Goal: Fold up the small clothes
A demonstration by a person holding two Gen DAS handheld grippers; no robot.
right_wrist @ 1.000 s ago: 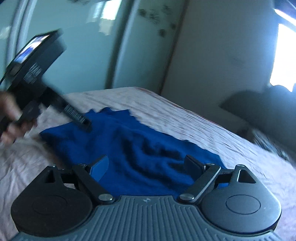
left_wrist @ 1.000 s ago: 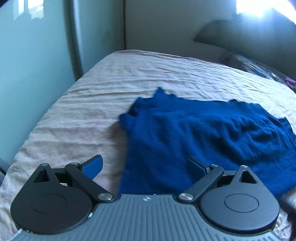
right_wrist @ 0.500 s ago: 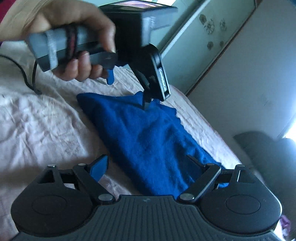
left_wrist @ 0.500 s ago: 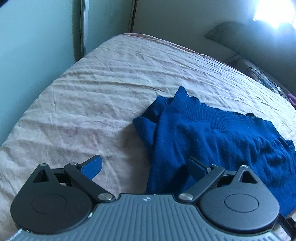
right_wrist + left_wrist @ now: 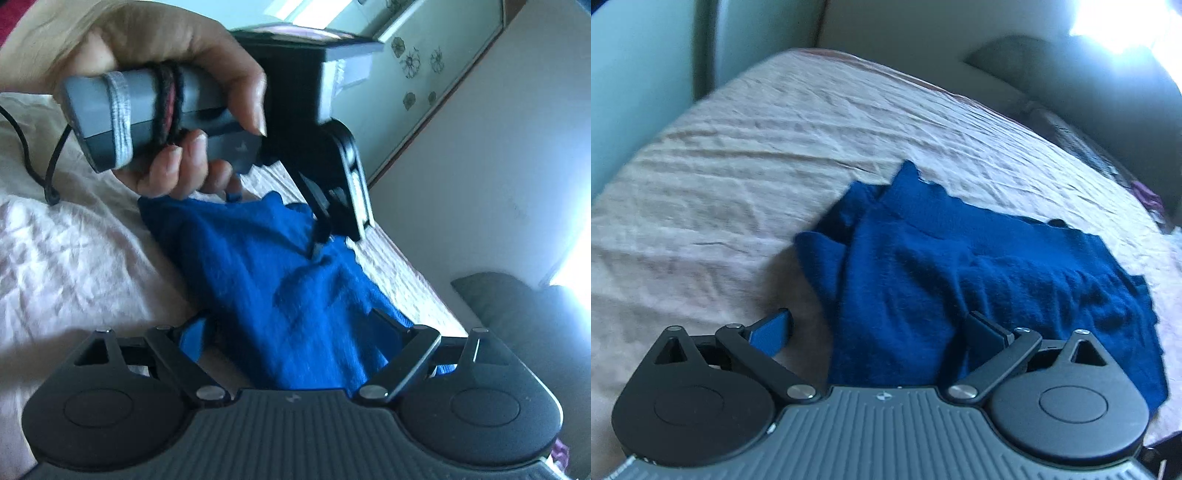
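A dark blue knitted garment (image 5: 979, 280) lies crumpled on the pinkish bed sheet (image 5: 738, 166). My left gripper (image 5: 879, 330) hovers low over its near left edge, jaws wide open; the left pad (image 5: 772, 332) is over bare sheet and the right finger over the cloth. In the right wrist view the garment (image 5: 266, 280) runs away between the spread fingers of my right gripper (image 5: 290, 332), which is open and grips nothing. Above it a hand (image 5: 177, 74) holds the left gripper (image 5: 277, 216), whose fingertips (image 5: 319, 236) point down at the garment's far corner.
A black cable (image 5: 33, 147) trails over the sheet at the left. A pale green wardrobe (image 5: 646, 74) borders the bed's far left edge. A dark pillow (image 5: 524, 314) lies at the right, under a bright window (image 5: 1126, 29).
Both grippers have come down and closer to the garment. The right gripper rolled, and the hand with the left gripper now fills the top of its view. Both jaws stay wide.
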